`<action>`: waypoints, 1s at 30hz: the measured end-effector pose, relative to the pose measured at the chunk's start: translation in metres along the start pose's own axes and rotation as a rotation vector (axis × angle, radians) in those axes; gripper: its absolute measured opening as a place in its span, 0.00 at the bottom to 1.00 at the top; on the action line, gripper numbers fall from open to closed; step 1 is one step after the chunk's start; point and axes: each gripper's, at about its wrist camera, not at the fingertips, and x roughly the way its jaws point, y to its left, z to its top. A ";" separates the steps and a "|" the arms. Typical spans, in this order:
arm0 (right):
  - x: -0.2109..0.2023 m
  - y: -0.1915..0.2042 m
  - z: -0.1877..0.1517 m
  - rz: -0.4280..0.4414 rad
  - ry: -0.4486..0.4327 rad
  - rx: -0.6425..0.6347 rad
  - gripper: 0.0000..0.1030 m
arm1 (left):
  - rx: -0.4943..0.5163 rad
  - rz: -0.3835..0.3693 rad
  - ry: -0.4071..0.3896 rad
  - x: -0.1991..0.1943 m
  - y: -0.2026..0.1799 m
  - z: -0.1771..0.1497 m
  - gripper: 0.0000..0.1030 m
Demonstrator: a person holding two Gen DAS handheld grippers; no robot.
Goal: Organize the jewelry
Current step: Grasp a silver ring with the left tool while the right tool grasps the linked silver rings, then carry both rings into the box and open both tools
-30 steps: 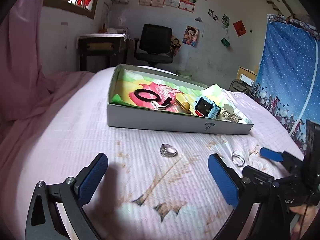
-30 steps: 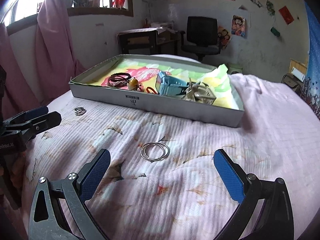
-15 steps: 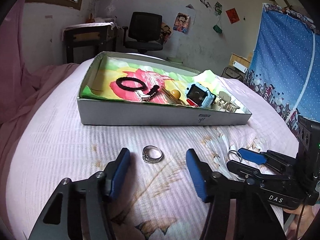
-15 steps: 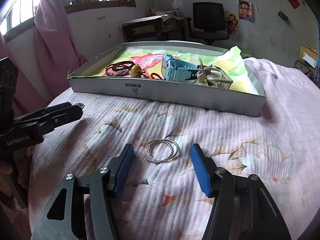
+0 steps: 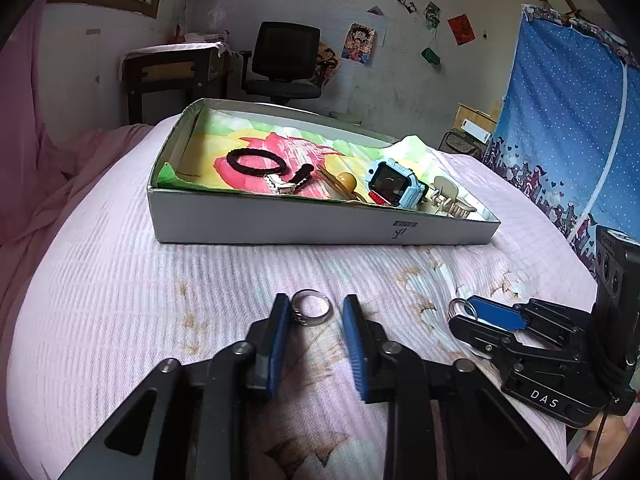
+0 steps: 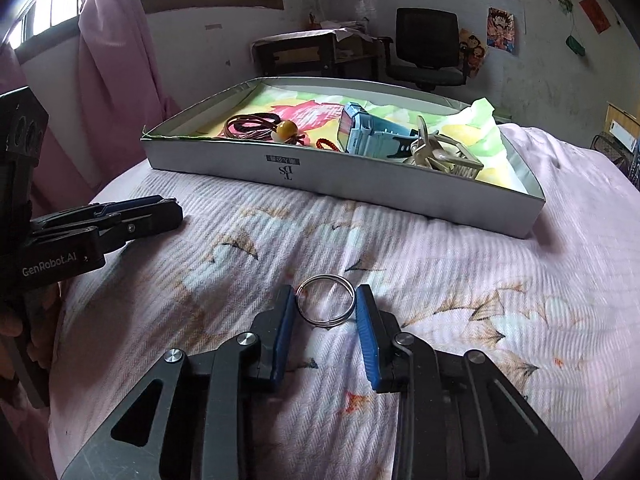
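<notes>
Lying on the pink bedspread point(image 5: 100, 280), just before the near wall of the box point(image 5: 280, 224), are two pieces of jewelry, each framed by one gripper. From the left wrist view, the left gripper point(image 5: 316, 312) has just been closing; a silver ring point(image 5: 311, 307) sits between its blue pads, touching the left pad with a gap at the right one, so it is not yet clamped. From the right wrist view, the right gripper point(image 6: 325, 308) has likewise been closing around a pair of thin hoops point(image 6: 325, 305); both pads look to be at the hoops' rim, though whether they press I cannot tell.

Only the left view shows the black hair tie point(image 5: 256, 161) and the face of the blue watch point(image 5: 394, 183) in the box. Only the right view shows the watch's strap side and the brown cords by the yellow bead point(image 6: 286, 129). Each view catches the other gripper at its edge, and in the left view the hoops peek out beside the right gripper's pad.
</notes>
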 end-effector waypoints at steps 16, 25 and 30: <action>-0.003 0.004 -0.003 0.060 -0.016 -0.018 0.27 | 0.018 -0.005 -0.039 -0.008 -0.002 -0.005 0.19; -0.016 0.008 -0.005 0.047 -0.076 -0.036 0.26 | 0.047 -0.010 -0.139 -0.029 -0.009 -0.008 0.19; -0.027 0.009 -0.004 0.043 -0.124 -0.043 0.26 | 0.059 -0.026 -0.163 -0.036 -0.016 -0.003 0.19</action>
